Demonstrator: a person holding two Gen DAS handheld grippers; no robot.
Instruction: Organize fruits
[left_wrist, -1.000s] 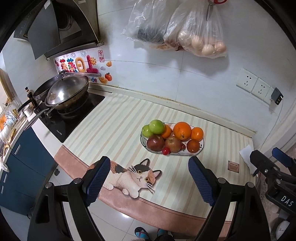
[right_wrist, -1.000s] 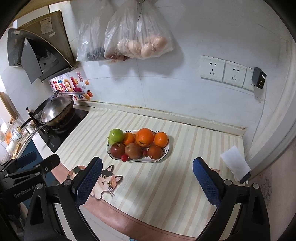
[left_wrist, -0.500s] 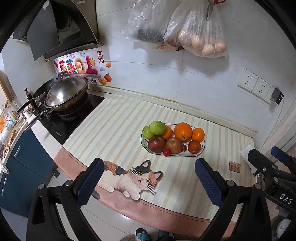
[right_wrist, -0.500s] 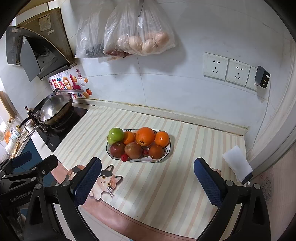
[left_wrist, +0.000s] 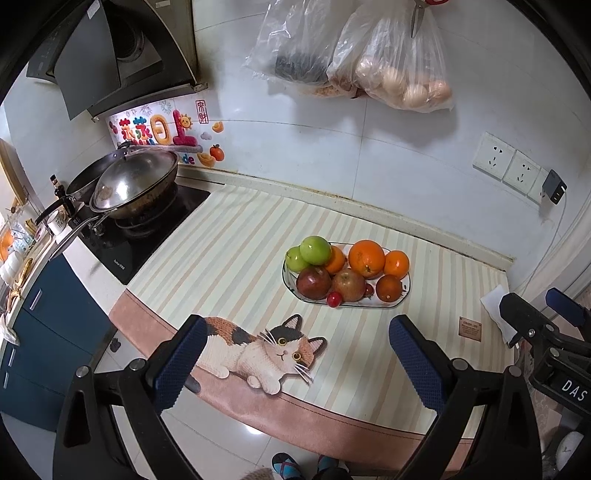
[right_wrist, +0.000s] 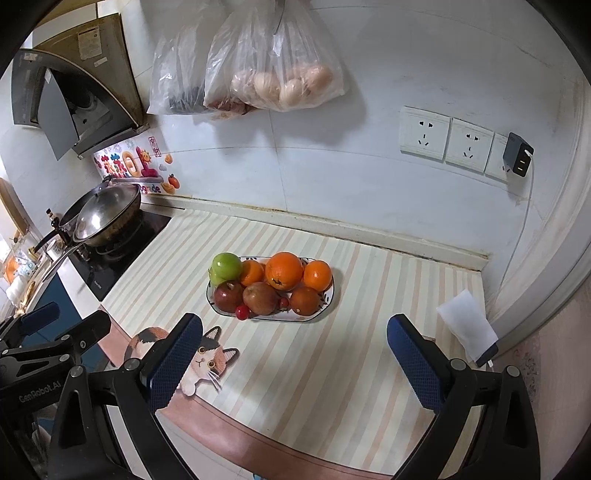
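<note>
A white oval plate (left_wrist: 405, 291) (right_wrist: 329, 301) on the striped counter mat holds green apples (left_wrist: 315, 250) (right_wrist: 226, 265), red apples (left_wrist: 313, 282) (right_wrist: 228, 296), oranges (left_wrist: 366, 258) (right_wrist: 283, 270) and small red cherry-like fruits (left_wrist: 334, 299) (right_wrist: 242, 312). My left gripper (left_wrist: 295, 341) hangs above the mat's near edge, short of the plate, jaws wide open and empty. My right gripper (right_wrist: 294, 341) hovers likewise in front of the plate, open and empty. Each gripper shows at the edge of the other's view.
A lidded wok (left_wrist: 135, 181) (right_wrist: 105, 214) sits on the black hob at the left. Plastic bags of eggs (left_wrist: 402, 83) (right_wrist: 280, 85) hang on the tiled wall. Wall sockets with a charger (right_wrist: 519, 158) are at the right, a white paper (right_wrist: 467, 326) by the corner.
My left gripper's jaws spread wider between the earliest frame and half a second ago, then held. The right gripper and the fruit stayed as they were.
</note>
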